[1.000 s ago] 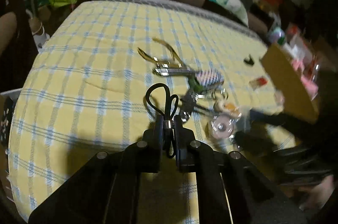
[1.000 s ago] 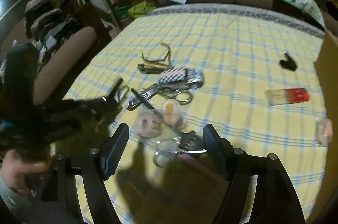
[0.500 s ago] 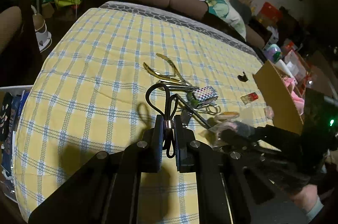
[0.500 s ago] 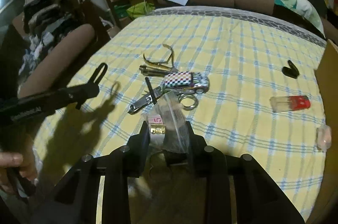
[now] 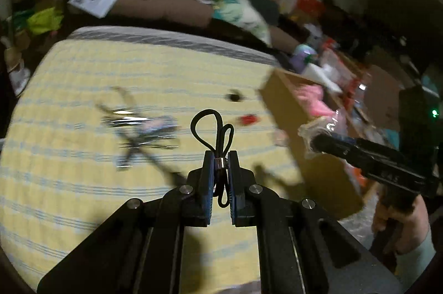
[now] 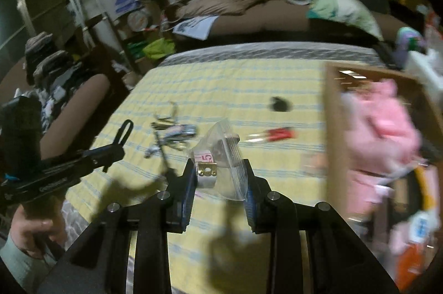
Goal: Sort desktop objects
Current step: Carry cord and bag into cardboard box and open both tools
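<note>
My left gripper (image 5: 220, 158) is shut on a black looped cord (image 5: 211, 127) with a small metal clasp, held up above the yellow checked cloth (image 5: 83, 183). My right gripper (image 6: 218, 169) is shut on a clear zip bag (image 6: 225, 144) that holds a white roll and a small gold hinge. In the left wrist view the right gripper (image 5: 318, 140) and its bag hang in front of the cardboard box (image 5: 285, 102). In the right wrist view the left gripper (image 6: 119, 147) is at the left, and the box (image 6: 332, 111) is at the right with pink stuff inside.
A blurred pile of metal tools and a checkered item (image 6: 171, 130) lies mid-cloth. A red-capped clear tube (image 6: 277, 133) and a small black clip (image 6: 279, 103) lie nearer the box. A brown sofa (image 6: 263, 3) runs behind the table, with clutter on both sides.
The right gripper closed on the clear bag and lifted it off the pile. Both grippers rose and swung right toward the cardboard box, the left still holding the black cord.
</note>
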Motion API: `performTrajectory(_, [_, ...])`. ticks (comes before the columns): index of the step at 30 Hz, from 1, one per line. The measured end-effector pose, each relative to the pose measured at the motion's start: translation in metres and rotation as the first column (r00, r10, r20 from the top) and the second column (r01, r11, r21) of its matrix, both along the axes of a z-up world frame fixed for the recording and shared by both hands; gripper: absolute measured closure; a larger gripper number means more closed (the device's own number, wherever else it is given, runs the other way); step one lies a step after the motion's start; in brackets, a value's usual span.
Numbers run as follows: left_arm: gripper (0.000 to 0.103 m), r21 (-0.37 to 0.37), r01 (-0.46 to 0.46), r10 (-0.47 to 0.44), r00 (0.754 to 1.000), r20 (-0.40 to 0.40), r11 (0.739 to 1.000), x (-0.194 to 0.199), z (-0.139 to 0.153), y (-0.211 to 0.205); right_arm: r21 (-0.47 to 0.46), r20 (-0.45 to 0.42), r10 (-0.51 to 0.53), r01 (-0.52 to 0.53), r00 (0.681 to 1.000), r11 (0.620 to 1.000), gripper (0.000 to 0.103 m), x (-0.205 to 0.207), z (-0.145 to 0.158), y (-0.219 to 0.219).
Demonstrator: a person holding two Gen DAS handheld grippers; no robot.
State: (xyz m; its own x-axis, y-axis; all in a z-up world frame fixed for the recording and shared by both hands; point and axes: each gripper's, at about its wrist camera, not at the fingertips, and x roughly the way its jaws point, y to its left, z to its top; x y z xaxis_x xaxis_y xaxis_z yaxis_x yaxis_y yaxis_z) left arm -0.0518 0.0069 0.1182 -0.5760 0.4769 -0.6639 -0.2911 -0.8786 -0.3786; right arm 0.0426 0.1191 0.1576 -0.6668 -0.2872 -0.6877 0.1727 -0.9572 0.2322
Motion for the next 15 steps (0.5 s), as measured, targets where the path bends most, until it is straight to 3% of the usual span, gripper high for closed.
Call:
performTrajectory(7, [0.094, -0.002, 0.170, -0.170, 0.985, -0.024, 0.985, 0.006, 0.035, 0.118, -0.007, -0.021, -0.169, 0.169, 0.985, 0.986, 0.072, 0.046, 0.029, 0.102])
performTrajectory(15, [0.094, -0.016, 0.304, -0.304, 0.953, 0.019, 0.953, 0.010, 0.027, 0.239, 0.028, 0.038, -0.294, 0.293, 0.955, 0.956, 0.072, 0.072, 0.010, 0.193])
